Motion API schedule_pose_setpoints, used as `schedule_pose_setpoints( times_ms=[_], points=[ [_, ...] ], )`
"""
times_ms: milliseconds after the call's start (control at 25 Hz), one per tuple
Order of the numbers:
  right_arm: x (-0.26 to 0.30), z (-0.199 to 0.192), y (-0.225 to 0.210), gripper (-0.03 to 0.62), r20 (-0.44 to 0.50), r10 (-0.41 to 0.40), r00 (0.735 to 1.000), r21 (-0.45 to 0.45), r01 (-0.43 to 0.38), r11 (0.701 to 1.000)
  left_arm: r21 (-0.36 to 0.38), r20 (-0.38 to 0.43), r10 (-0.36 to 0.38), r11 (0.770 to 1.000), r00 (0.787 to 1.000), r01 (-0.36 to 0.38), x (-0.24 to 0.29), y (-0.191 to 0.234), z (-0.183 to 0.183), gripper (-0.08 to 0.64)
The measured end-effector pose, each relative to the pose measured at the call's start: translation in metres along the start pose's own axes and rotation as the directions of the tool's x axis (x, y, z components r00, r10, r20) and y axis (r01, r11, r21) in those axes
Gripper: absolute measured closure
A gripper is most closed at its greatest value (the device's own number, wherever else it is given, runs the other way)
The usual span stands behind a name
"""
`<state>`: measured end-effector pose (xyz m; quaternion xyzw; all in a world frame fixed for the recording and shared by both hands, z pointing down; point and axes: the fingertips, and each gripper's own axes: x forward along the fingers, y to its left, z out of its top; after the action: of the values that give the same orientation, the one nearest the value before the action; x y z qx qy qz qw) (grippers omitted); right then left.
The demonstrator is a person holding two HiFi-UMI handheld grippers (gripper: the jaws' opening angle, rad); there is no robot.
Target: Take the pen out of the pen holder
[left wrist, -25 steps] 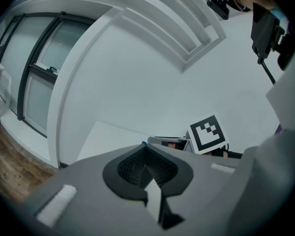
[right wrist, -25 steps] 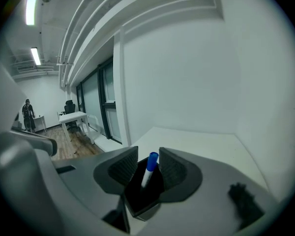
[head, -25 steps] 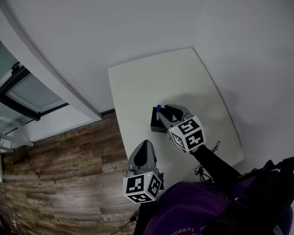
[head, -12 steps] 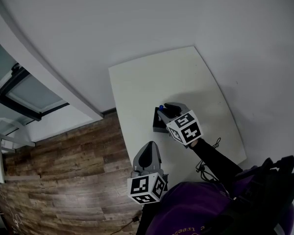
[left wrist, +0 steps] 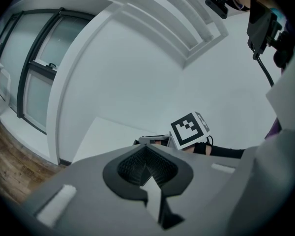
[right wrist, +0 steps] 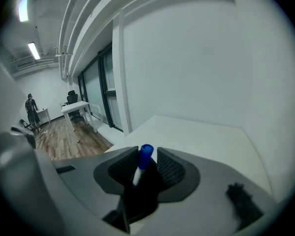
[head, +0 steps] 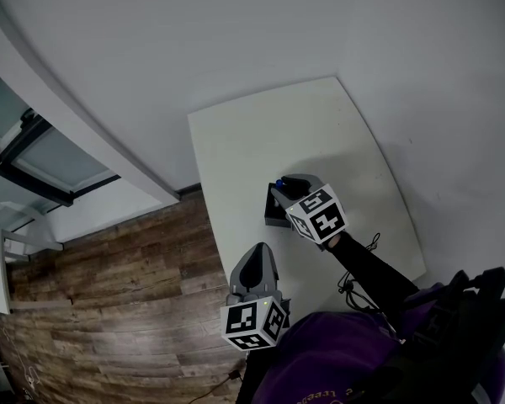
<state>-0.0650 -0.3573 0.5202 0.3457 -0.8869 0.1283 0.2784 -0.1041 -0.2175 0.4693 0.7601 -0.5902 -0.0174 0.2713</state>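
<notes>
A black pen holder [head: 273, 215] stands near the left edge of the white table [head: 252, 137]. A pen with a blue cap [head: 279, 183] sticks up out of it, leaning a little. My right gripper [head: 286, 186] is over the holder. In the right gripper view the pen [right wrist: 146, 152] sits between the pads of the right gripper [right wrist: 147, 157], which are drawn in close on it. The holder itself is hidden under the jaws there. My left gripper [head: 252, 264] hangs off the table's near left corner, shut and holding nothing [left wrist: 146, 154].
Wooden floor [head: 109, 293] and a window wall [head: 34, 150] lie left of the table. A dark cable [head: 358, 286] lies by the table's near edge. Far off in the right gripper view stand a desk [right wrist: 74, 108] and a person [right wrist: 31, 108].
My right gripper has moved in over the holder and its jaws have come in around the pen's capped end. The left gripper has hardly moved.
</notes>
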Motion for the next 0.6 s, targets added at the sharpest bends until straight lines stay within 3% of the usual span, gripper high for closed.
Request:
schedule_pose_setpoints(
  times_ms=[600],
  points=[
    [-0.0074,-0.0008,0.0089,0.502,-0.007,0.032,0.999,-0.021,-0.032,0.999,0.013,0.013,0.001,1.000,1.000,-0.001,-0.0047,-0.0030,0.0033,0.554]
  ],
)
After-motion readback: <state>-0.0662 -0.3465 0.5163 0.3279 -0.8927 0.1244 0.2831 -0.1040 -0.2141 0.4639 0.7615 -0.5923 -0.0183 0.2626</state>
